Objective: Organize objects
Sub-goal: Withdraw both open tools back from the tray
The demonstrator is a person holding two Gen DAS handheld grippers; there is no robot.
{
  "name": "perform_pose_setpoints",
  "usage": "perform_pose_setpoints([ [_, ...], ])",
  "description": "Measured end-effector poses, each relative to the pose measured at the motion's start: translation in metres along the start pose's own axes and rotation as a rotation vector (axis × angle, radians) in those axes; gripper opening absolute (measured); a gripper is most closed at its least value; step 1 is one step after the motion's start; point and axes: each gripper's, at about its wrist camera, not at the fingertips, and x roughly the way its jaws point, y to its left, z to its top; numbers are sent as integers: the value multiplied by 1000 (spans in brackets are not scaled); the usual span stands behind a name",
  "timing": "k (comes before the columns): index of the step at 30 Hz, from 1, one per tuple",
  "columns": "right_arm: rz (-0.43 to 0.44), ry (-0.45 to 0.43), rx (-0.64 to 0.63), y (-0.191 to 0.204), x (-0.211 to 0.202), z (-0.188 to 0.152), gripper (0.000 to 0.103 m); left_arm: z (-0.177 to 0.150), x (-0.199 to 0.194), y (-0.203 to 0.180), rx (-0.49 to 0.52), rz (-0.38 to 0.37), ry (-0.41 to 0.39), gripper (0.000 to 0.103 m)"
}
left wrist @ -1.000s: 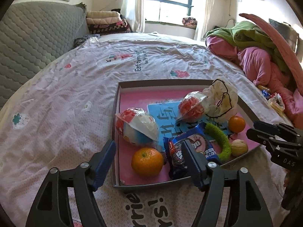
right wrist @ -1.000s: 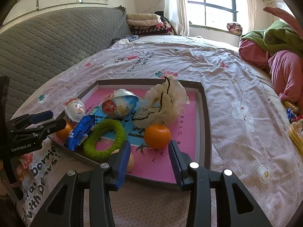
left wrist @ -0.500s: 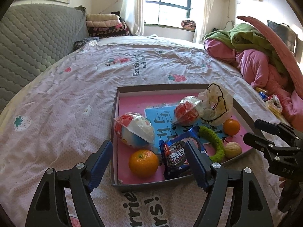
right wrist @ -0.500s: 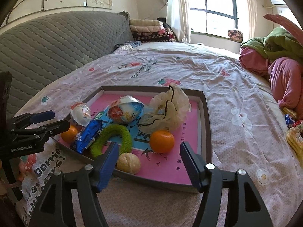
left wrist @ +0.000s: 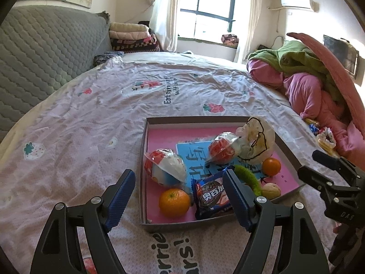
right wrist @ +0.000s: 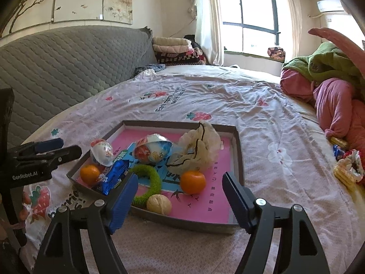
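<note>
On the bed: shallow grey cardboard tray [right wrist: 237, 150] with pink lining
Tray contents: small beige walnut [right wrist: 159, 204], oranges, green ring, snack packets
Right hand-held gripper [right wrist: 179, 196]: jaws opening, nothing between them; narrower a second ago
Left hand-held gripper [left wrist: 179, 196]: apart, empty
Meaning: walnut likely just released; sorting continues

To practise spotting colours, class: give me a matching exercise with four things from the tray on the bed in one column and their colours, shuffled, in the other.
Things:
1. ring
2. walnut
3. biscuit packet
4. tray floor

Colours:
a. pink
b. tan
c. green
d. dark blue

Pairs: 1-c, 2-b, 3-d, 4-a
</note>
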Motion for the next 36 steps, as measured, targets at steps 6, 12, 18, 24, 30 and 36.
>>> perform_pose_setpoints([
  [6, -23, -36, 20, 0, -14, 5, 76, -1, -7, -4, 13, 42, 13, 80],
  [12, -36, -52, 31, 4, -25, 5, 76, -5, -14, -13, 54, 49, 22, 80],
  [18, -32, -62, 27, 7, -34, 6, 76, -7, -25, -17, 56, 47, 12, 80],
  [24, -31, -71, 21, 10, -44, 6, 76, -11, -28, -14, 26, 67, 31, 80],
  [30, -31, -79, 7, 14, -51, 6, 76, -18, -30, -17, 40, 91, 37, 80],
  [36, -34, -92, -3, 20, -60, 6, 76, -21, -43, -29, 51, 91, 5, 80],
])
